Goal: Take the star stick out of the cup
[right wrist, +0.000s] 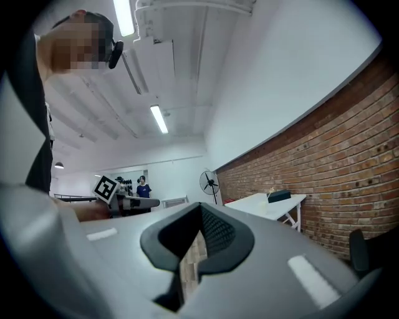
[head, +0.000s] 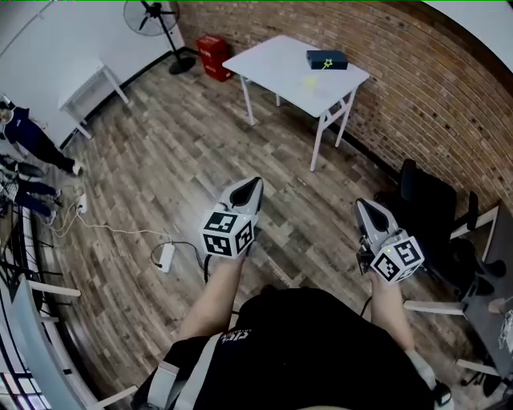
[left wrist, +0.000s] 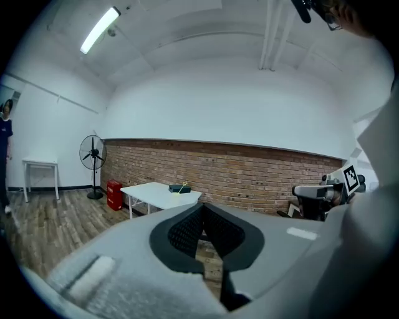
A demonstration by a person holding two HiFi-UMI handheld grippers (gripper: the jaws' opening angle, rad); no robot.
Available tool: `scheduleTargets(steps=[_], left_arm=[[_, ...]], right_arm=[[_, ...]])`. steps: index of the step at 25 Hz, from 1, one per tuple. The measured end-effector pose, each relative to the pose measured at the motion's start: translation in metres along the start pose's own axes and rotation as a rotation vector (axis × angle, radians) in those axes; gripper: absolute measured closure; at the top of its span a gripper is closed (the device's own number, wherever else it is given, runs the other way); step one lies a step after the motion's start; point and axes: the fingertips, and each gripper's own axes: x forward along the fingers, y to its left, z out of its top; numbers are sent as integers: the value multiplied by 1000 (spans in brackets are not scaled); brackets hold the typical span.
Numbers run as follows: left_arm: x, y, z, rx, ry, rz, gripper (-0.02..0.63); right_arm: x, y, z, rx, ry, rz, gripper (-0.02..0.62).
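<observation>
A bare office or lab room: far brick wall (head: 401, 72), plank floor (head: 160, 160), white worktop (head: 272, 68), fan (head: 156, 16) far left, office chair (head: 433, 208) right, strip light (left wrist: 100, 29) overhead.

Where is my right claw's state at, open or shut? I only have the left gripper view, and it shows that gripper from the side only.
Observer: In the right gripper view, the right claw is shut, with nothing between its jaws.
Operator: How close is it to the table?
Observer: Not close. In the head view it hangs over the wood floor beside the left claw, with the white table well ahead of both.
Operator: Is anything lying on the floor that I can't see?
Observer: Yes. A white power strip lies on the floor, to the left of the left claw in the head view.
</observation>
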Motion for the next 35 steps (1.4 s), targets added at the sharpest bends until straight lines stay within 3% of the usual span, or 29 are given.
scheduleTargets(steps=[4,8,11,17,28,35], left_arm=[[12,-39,22,43,-86,-73,599],[26,-93,26,160,-54,-180,598],[26,-114,24,143,-56,-216,598],[42,-119,0,121,11,-197,598],[100,-48,-8,73,47,-205,598],[162,42,18,66,34,-201,598]], right_arm=[[-29,-24,9,37,-22,-26,595],[-57,-41,8,61,-11,-39,595],[-69,-43,-4,98,16,-34,595],[-68,-43,-28,157,78,26,595],[9,-71,-39,208,105,30,595],[120,-97,-30,176,132,61,595]])
